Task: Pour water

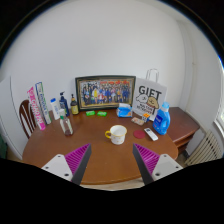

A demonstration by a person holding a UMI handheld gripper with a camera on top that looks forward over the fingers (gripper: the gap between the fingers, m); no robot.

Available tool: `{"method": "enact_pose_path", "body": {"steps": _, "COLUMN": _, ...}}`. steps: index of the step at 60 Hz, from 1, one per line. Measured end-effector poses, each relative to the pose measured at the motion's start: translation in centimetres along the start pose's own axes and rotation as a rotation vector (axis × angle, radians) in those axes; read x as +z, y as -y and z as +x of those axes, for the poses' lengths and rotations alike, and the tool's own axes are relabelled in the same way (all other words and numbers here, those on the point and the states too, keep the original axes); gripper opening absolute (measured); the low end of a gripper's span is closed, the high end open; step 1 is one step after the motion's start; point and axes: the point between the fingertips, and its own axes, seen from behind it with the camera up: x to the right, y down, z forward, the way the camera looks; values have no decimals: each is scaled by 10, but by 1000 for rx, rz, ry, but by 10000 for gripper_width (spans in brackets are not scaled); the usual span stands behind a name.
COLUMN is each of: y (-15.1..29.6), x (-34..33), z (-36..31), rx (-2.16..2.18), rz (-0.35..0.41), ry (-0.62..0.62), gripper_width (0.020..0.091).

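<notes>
A white mug stands on the round brown wooden table, just beyond my fingers and roughly centred between them. A blue bottle with a white cap stands to the right, near a small white object. My gripper hovers over the table's near edge, open, its magenta pads spread wide with nothing between them. Several bottles stand at the left.
A framed group photo leans against the white wall at the back, with a white "GIFT" bag to its right and a blue cup before it. Two green lids lie near the frame. A chair stands left, a radiator right.
</notes>
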Motion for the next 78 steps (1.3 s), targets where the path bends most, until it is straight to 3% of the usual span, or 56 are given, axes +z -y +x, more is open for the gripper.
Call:
{"method": "enact_pose_path", "body": {"steps": 9, "y": -12, "x": 17, "z": -29, "rx": -16, "rz": -22, "ry": 25, "gripper_width": 856}}
{"method": "enact_pose_path", "body": {"steps": 26, "y": -34, "x": 87, "z": -153, "rx": -21, "rz": 1, "ry": 136, "gripper_width": 855}}
{"method": "enact_pose_path", "body": {"steps": 44, "y": -31, "x": 219, "z": -271, "rx": 7, "rz": 44, "ry": 205, "gripper_width": 860}}
{"method": "enact_pose_path", "body": {"steps": 65, "y": -10, "x": 358, "z": -323, "rx": 12, "rz": 138, "ry": 194, "gripper_width": 854}}
{"method": "enact_pose_path", "body": {"steps": 70, "y": -12, "x": 381, "z": -326, "rx": 7, "rz": 140, "ry": 179, "gripper_width": 787}}
{"method": "enact_pose_path", "body": {"steps": 77, "y": -12, "x": 398, "z": -331, "rx": 0, "rz": 153, "ry": 182, "gripper_width": 566}}
{"method": "enact_pose_path", "body": {"steps": 78, "y": -11, "x": 398, "z": -330, "rx": -3, "rz": 163, "ry": 179, "gripper_width": 565}}
